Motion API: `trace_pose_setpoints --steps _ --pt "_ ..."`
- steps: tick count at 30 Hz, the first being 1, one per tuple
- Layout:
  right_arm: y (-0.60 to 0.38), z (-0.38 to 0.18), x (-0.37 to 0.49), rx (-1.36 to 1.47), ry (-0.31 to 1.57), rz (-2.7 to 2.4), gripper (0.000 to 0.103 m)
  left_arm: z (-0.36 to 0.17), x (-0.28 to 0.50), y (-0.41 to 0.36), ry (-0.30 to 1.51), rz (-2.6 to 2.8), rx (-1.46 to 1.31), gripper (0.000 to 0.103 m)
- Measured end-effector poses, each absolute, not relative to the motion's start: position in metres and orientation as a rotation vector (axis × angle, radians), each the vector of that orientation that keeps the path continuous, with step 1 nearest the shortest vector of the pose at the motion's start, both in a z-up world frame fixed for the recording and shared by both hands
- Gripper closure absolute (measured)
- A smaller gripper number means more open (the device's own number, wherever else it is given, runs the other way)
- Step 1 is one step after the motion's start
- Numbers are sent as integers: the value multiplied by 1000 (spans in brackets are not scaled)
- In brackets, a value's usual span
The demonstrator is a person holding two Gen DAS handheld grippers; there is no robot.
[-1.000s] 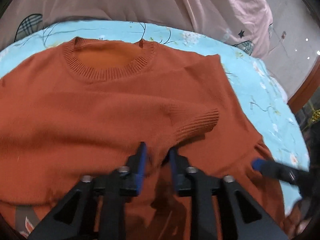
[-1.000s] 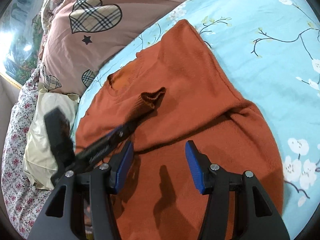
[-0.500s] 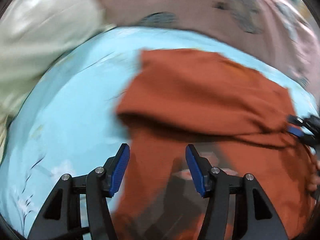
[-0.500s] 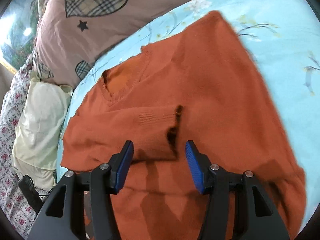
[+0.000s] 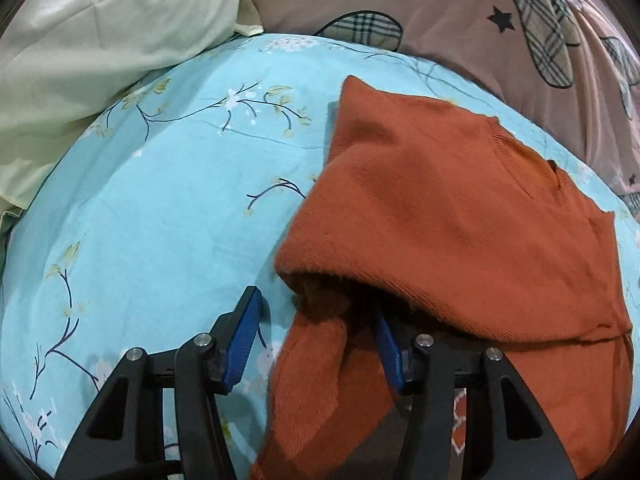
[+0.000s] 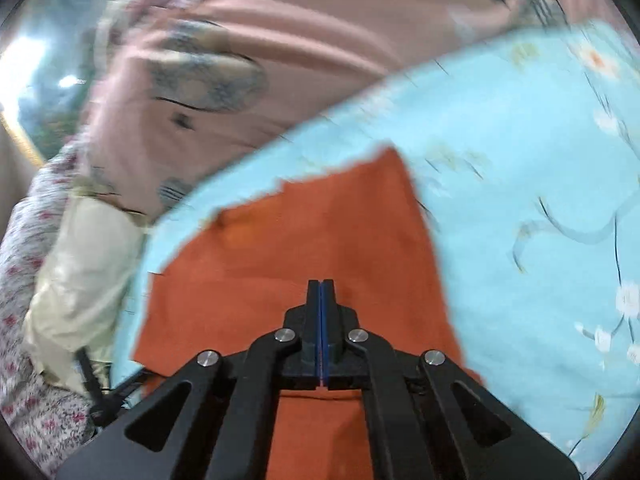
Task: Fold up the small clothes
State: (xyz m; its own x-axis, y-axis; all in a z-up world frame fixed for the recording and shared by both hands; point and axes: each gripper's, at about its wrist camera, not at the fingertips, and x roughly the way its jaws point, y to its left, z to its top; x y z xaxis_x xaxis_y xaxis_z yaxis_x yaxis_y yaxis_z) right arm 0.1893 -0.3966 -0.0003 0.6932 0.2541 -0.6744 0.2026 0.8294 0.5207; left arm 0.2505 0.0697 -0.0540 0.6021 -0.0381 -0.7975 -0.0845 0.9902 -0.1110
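An orange knit sweater [image 5: 460, 208] lies on the light blue flowered sheet [image 5: 160, 200], its ribbed neckline at the far right. Its left side is folded over, and a sleeve hangs down from under that fold toward the camera. My left gripper [image 5: 316, 312] straddles this sleeve and its jaws are closing; the left pad is still clear of the cloth. In the blurred right wrist view, my right gripper [image 6: 321, 286] is shut above the sweater [image 6: 280, 248]. Its pads meet with no cloth visible between them.
A pale green pillow [image 5: 100, 40] lies at the far left. A pink quilt with plaid hearts [image 5: 440, 12] runs along the back. A flowered cloth [image 6: 24, 280] lies beyond the sheet's left edge. Bare sheet [image 6: 540, 200] lies right of the sweater.
My left gripper let go of the sleeve cuff at the sweater's middle and swung to its left side, jaws wider. My right gripper closed from open and shifted; its view is now blurred.
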Motion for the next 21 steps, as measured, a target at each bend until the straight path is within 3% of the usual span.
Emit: trace_pose_setpoints --steps 5,7,9,11,14,15,16,21 --pt "-391 -19 191 617 883 44 101 -55 246 67 923 2 -121 49" --pt "-377 -26 197 594 941 56 94 -54 249 72 926 7 -153 49" --pt "-369 -32 198 581 958 70 62 -55 253 75 927 10 -175 49" --pt "-360 -40 205 551 980 39 51 -56 257 79 922 17 -194 49" --pt "-344 -50 218 539 981 79 56 -56 262 79 915 31 -204 49" --pt "-339 -51 223 529 985 97 84 -57 264 79 915 33 -201 49" --pt "-334 -51 228 542 993 131 97 -57 265 78 913 34 -196 49" --pt "-348 5 203 578 770 152 97 -57 261 84 898 41 -225 56"
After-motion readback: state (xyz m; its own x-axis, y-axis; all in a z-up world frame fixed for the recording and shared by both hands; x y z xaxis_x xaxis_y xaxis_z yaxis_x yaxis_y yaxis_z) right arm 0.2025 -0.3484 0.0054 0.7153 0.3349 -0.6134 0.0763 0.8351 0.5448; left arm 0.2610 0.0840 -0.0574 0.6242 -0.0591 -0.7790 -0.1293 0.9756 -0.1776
